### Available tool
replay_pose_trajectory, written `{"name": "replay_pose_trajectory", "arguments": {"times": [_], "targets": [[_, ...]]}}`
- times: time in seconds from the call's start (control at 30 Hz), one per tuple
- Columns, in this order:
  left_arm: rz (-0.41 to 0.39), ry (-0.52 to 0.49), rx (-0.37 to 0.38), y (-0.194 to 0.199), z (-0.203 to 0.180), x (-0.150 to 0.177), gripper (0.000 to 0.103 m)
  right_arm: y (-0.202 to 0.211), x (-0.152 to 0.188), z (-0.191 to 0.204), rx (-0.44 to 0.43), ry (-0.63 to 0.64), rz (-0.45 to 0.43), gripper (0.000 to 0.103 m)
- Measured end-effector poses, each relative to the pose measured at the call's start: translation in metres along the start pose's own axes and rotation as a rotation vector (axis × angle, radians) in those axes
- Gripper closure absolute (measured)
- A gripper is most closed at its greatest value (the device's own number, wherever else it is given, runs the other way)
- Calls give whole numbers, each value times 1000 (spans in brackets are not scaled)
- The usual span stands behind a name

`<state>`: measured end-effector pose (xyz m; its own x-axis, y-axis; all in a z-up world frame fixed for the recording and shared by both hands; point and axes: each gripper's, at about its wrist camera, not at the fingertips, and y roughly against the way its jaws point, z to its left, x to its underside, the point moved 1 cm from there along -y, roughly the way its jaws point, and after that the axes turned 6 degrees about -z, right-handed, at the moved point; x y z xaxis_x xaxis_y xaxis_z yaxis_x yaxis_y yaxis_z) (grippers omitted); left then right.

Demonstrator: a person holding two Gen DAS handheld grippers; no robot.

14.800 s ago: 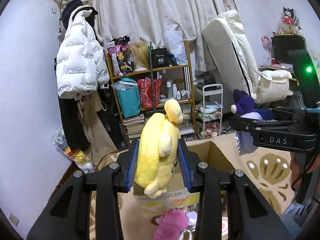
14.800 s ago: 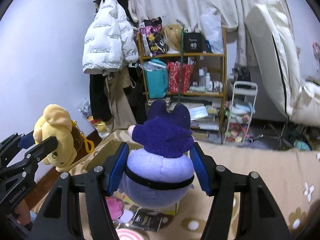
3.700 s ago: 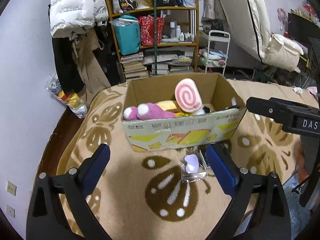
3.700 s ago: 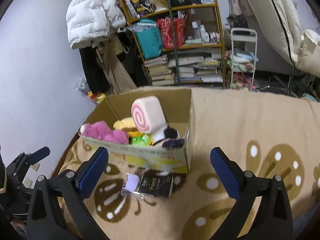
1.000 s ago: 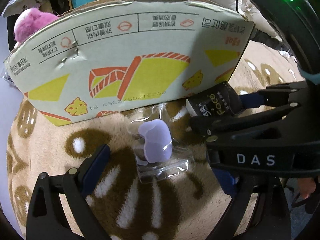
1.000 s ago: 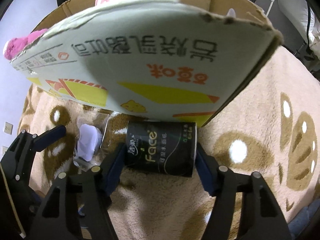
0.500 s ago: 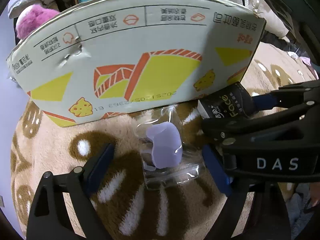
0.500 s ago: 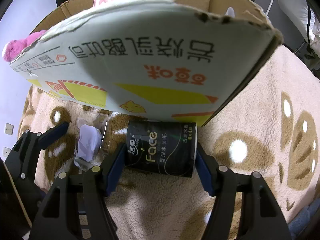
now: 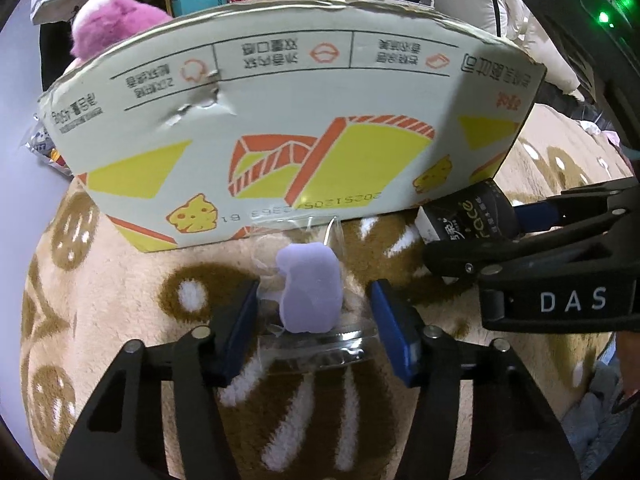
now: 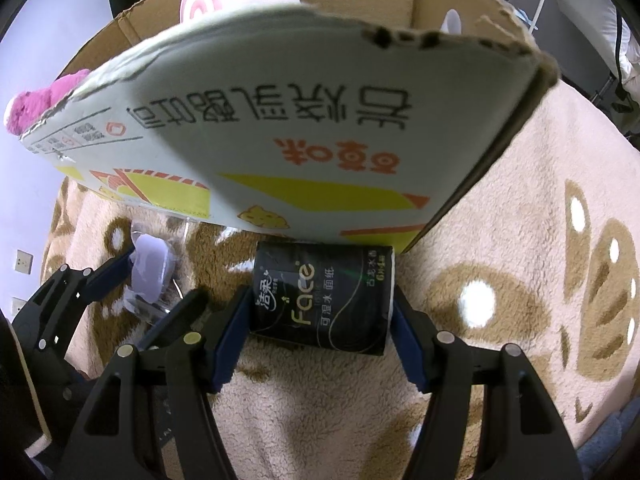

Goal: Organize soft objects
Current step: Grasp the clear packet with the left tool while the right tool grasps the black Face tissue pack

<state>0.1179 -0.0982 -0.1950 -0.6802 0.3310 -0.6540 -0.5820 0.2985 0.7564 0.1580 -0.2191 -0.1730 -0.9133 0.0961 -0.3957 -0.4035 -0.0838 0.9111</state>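
the left hand-held gripper (image 9: pixel 314 326) brackets the bagged lilac toy (image 9: pixel 310 288) on the rug (image 9: pixel 100 320), pads not yet pinching; the right hand-held gripper (image 10: pixel 320 330) clasps the tissue pack (image 10: pixel 322 302) against the box (image 10: pixel 280 128); squeeze gently, lift straight, clear the box wall

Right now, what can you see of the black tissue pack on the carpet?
The black tissue pack is a soft, glossy packet with "Face" and Chinese text printed on it. It lies flat on the beige and brown carpet, against the foot of the cardboard box. The right claw presses its two ends between blue pads.
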Motion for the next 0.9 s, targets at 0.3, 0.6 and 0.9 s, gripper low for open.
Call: {"name": "replay_pose_trajectory", "arguments": {"times": [0.3, 0.6, 0.9], "targets": [[2, 32, 24, 7, 12, -3, 58, -1, -1, 1, 6, 14, -1, 33], [10, 30, 26, 16, 25, -9, 62, 0, 1, 12, 6, 26, -4, 33], [4, 25, 40, 32, 26, -19, 66, 10, 4, 11, -21, 19, -24, 35]]}}
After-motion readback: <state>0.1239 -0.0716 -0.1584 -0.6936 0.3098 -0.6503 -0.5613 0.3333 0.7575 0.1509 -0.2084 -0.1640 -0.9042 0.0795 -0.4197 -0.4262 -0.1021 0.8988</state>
